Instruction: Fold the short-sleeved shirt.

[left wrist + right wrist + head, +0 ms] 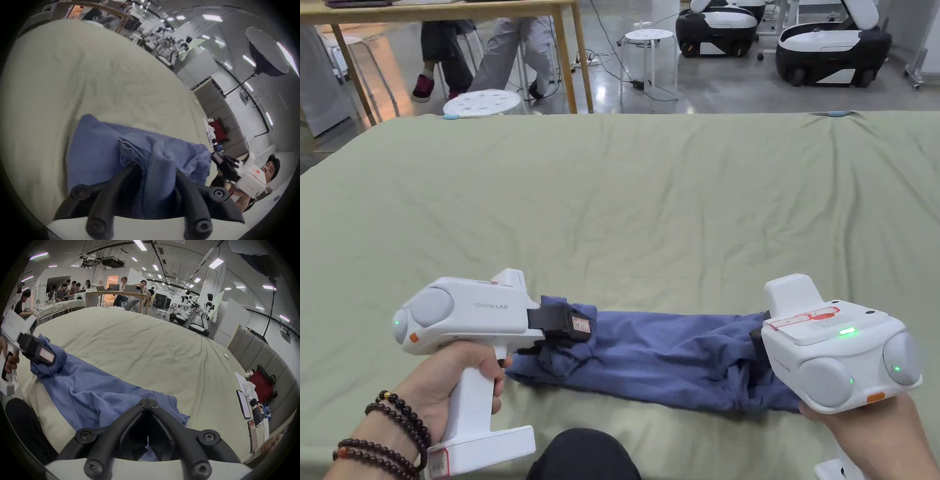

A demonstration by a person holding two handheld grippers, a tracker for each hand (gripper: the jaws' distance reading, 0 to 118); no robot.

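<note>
Nearby, left gripper (575, 325) and right gripper (148, 403) clamp bunched blue shirt (669, 359); phones (243, 404) on bed edge.

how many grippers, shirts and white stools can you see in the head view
grippers: 2, the left gripper and the right gripper
blue shirts: 1, the shirt on the green bed cover
white stools: 2, the near stool and the far stool
total: 5

A wrinkled pale-green bedsheet (650, 206) covers the surface; beyond stand a round white plastic stool (481, 103), a wooden table (562, 37) and a glossy grey floor (731, 87).
</note>
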